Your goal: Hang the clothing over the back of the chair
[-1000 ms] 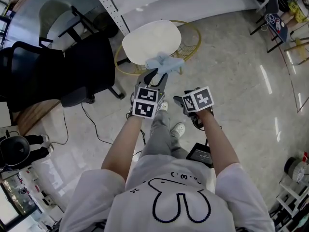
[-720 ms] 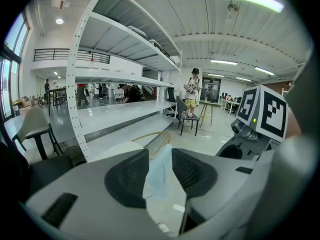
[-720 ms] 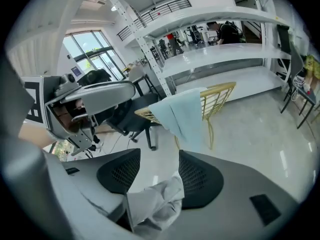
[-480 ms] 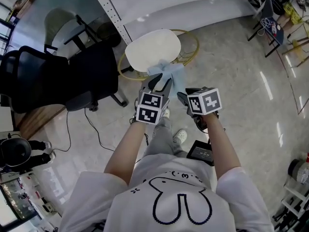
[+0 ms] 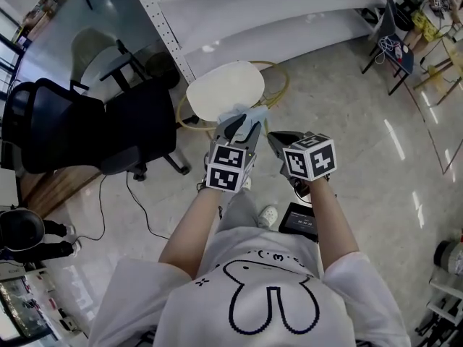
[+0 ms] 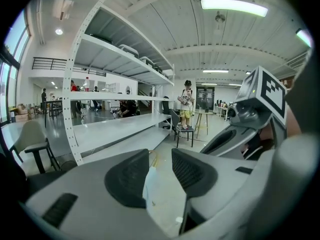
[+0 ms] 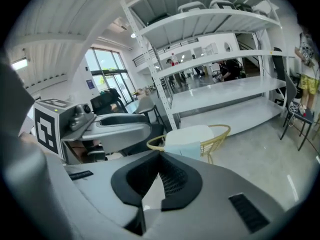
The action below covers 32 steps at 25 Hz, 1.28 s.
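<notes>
Softly crumpled, the pale blue cloth [image 5: 249, 113] hangs clamped in the left gripper's [image 5: 244, 126] fingers, held up before the chair [image 5: 217, 87], a smooth white oval seat in a gold wire frame. The right gripper's [image 5: 276, 139] ribbed black fingers are together just beside the cloth; whether they pinch its edge I cannot tell. Both grippers carry cubes [image 5: 309, 157] with black-and-white square markers.

Large open workshop hall, identified by tall white metal shelving [image 6: 115, 84], ceiling strip lights [image 6: 239, 6], polished floor [image 5: 347, 143] and black office chair [image 5: 87, 129].
</notes>
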Available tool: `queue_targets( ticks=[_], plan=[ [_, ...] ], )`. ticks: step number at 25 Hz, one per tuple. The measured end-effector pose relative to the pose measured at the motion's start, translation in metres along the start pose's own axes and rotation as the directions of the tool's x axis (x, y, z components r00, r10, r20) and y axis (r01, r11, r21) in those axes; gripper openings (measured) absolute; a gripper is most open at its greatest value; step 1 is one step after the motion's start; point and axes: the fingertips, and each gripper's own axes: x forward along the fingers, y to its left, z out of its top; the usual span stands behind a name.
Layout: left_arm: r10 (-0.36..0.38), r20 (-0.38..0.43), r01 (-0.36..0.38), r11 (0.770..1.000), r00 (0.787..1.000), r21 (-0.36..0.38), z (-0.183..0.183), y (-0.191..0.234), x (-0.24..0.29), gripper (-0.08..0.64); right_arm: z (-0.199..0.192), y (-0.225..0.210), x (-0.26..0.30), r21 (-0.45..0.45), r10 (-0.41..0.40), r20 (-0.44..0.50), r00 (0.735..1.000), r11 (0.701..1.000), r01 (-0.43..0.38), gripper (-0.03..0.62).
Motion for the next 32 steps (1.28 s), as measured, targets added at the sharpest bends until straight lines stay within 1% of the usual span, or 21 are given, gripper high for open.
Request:
queue_targets(
  ticks=[2,5,7,9,12,17,19,21,22,23,24,25,32],
  plan=[
    [0.000,0.024,0.000,1.000,1.000,0.002,0.009,-0.004,-0.003,0.166,0.017,0.011,-0.009,-0.067,0.014,0.062,0.998,0.998,-0.010,-0.003],
    [-0.003,0.067,0.002,1.000,0.998,0.012,0.025,-0.009,-0.008,0.165,0.038,0.021,-0.024,-0.166,0.008,0.128,0.992,0.986,0.013,-0.005],
    [-0.003,0.091,0.002,1.000,0.996,0.016,0.036,-0.012,-0.012,0.166,0.050,0.026,-0.034,-0.205,0.001,0.160,0.987,0.978,0.032,-0.006],
    [-0.001,0.111,0.000,1.000,0.994,0.015,0.044,-0.014,-0.017,0.165,0.060,0.030,-0.043,-0.223,-0.006,0.193,0.981,0.974,0.050,-0.006],
    [0.002,0.142,-0.005,1.000,0.990,0.017,0.055,-0.016,-0.024,0.166,0.071,0.034,-0.057,-0.229,-0.017,0.240,0.971,0.971,0.073,-0.006],
    [0.011,0.193,-0.013,1.000,0.981,0.011,0.074,-0.020,-0.036,0.165,0.087,0.044,-0.078,-0.204,-0.012,0.321,0.947,0.975,0.082,-0.006],
    [0.008,0.213,-0.009,1.000,0.977,0.004,0.079,-0.023,-0.041,0.166,0.090,0.050,-0.085,-0.188,0.000,0.351,0.936,0.980,0.070,-0.006],
    [0.002,0.234,-0.003,1.000,0.972,0.004,0.084,-0.027,-0.046,0.164,0.094,0.056,-0.094,-0.156,0.022,0.388,0.921,0.987,0.042,-0.006],
    [0.000,0.246,-0.002,1.000,0.969,0.008,0.087,-0.029,-0.049,0.138,0.096,0.059,-0.098,-0.147,0.029,0.406,0.913,0.989,0.034,-0.006],
    [0.003,0.260,-0.006,1.000,0.966,0.013,0.090,-0.031,-0.052,0.086,0.098,0.061,-0.101,-0.149,0.030,0.419,0.907,0.988,0.036,-0.006],
    [0.008,0.273,-0.013,1.000,0.962,0.018,0.093,-0.032,-0.055,0.019,0.099,0.063,-0.104,-0.160,0.028,0.426,0.904,0.986,0.045,-0.006],
    [0.009,0.283,-0.016,1.000,0.959,0.024,0.095,-0.033,-0.057,0.005,0.099,0.064,-0.105,-0.173,0.024,0.429,0.903,0.983,0.056,-0.006],
    [-0.030,0.329,0.012,0.998,0.944,0.056,0.109,-0.053,-0.064,0.003,0.103,0.065,-0.118,-0.199,0.014,0.458,0.889,0.976,0.087,-0.006]
  ],
)
